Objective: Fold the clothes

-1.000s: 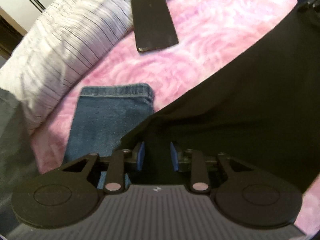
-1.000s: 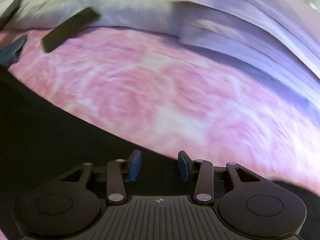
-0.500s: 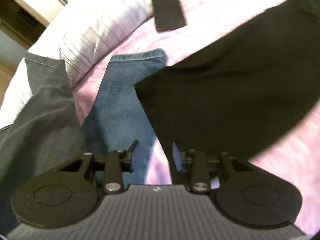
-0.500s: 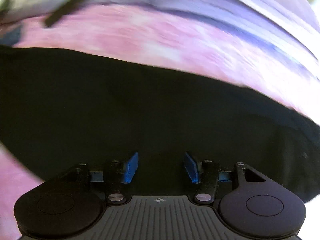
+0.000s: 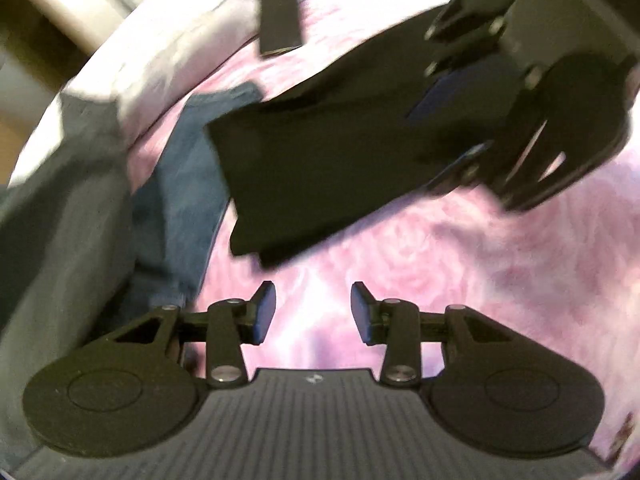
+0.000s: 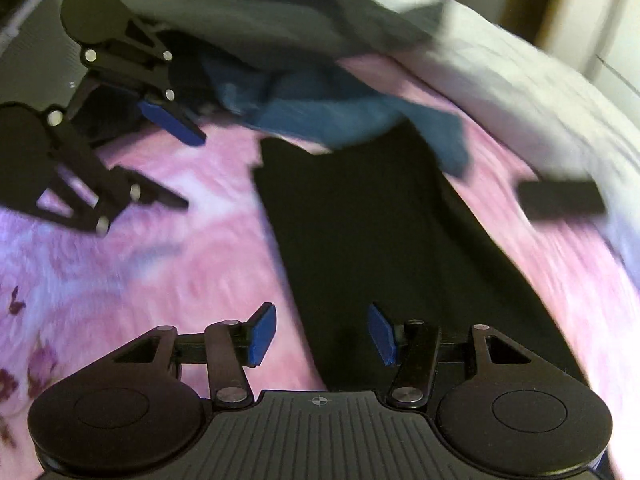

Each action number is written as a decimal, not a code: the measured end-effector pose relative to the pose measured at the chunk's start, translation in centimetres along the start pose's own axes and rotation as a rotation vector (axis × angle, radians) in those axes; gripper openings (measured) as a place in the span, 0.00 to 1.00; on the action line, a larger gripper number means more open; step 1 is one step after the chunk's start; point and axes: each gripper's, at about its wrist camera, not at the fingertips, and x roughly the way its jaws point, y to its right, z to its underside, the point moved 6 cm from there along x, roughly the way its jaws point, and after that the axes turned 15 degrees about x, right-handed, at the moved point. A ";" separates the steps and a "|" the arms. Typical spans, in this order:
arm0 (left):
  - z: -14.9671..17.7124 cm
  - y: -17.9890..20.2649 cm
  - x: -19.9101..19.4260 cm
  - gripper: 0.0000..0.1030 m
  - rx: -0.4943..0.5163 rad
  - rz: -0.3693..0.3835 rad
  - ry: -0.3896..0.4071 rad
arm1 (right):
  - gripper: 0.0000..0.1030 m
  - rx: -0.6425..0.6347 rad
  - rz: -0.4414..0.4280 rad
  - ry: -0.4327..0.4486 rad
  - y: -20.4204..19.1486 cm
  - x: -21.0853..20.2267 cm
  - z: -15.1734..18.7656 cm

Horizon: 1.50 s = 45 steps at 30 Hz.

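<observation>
Left wrist view: your left claw (image 5: pixel 313 312), jaws just widened and empty, hangs over the pink bedspread (image 5: pixel 460 264), the folded black garment (image 5: pixel 320 160) at twelve o'clock, your right claw (image 6: pixel 318 334) parted and empty too.

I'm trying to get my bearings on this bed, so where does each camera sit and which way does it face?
Left wrist: on the left tool, angled down at the pink blanket and folded black garment; the right tool shows, open.
Right wrist: on the right tool, angled down over the same garment; the left tool shows, open.
Shared: black garment, jeans, blanket.
</observation>
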 end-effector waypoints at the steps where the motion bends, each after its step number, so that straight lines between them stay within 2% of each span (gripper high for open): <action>1: 0.4 0.3 -0.2 0.36 -0.012 0.005 -0.007 | 0.53 -0.020 -0.004 0.001 -0.4 0.8 -0.5; 6: 2.7 2.6 -1.5 0.38 -0.043 0.033 -0.038 | 0.53 -0.053 -0.021 0.025 -2.2 4.7 -2.9; 9: 4.0 3.7 -2.1 0.38 -0.069 0.057 -0.051 | 0.53 -0.115 -0.009 0.031 -3.8 7.0 -4.0; 12: 5.0 4.0 -2.6 0.40 -0.097 0.069 -0.053 | 0.53 -0.224 0.061 0.027 -5.5 10.0 -4.2; 14: 5.4 4.0 -2.7 0.40 -0.114 0.069 -0.054 | 0.53 -0.276 0.118 0.058 -6.1 11.0 -4.3; 18: 5.7 3.7 -2.8 0.40 -0.127 0.059 -0.049 | 0.52 -0.305 0.179 0.100 -6.5 11.8 -4.7; 19: 5.7 3.6 -2.8 0.40 -0.127 0.055 -0.048 | 0.46 -0.302 0.186 0.104 -6.5 12.0 -4.8; 21: 5.7 3.5 -3.0 0.41 -0.127 0.047 -0.045 | 0.22 -0.295 0.198 0.112 -6.5 12.2 -4.9; 25: 5.3 3.2 -3.6 0.41 -0.119 0.035 -0.031 | 0.07 -0.195 0.174 0.124 -5.4 11.7 -6.0; 27: 4.7 3.2 -3.9 0.41 -0.105 0.029 -0.018 | 0.05 -0.111 0.152 0.164 -4.3 9.7 -7.2; 30: 3.1 3.3 -4.6 0.41 -0.073 0.025 0.012 | 0.05 0.067 0.143 0.266 -0.9 4.6 -8.9; 33: 0.5 3.8 -5.4 0.41 -0.028 0.025 0.057 | 0.05 0.315 0.163 0.390 5.3 -2.6 -9.1; 36: -3.0 5.0 -6.2 0.41 0.028 0.030 0.111 | 0.05 0.586 0.241 0.520 12.9 -11.5 -5.8; 39: -7.2 6.9 -6.5 0.41 0.085 0.044 0.168 | 0.05 0.813 0.357 0.626 19.4 -19.6 1.0; 42: -11.4 9.0 -6.4 0.42 0.137 0.067 0.215 | 0.05 1.032 0.462 0.621 25.2 -23.0 10.5; 45: -14.9 11.6 -5.7 0.42 0.189 0.093 0.238 | 0.05 1.248 0.477 0.510 29.1 -21.0 19.6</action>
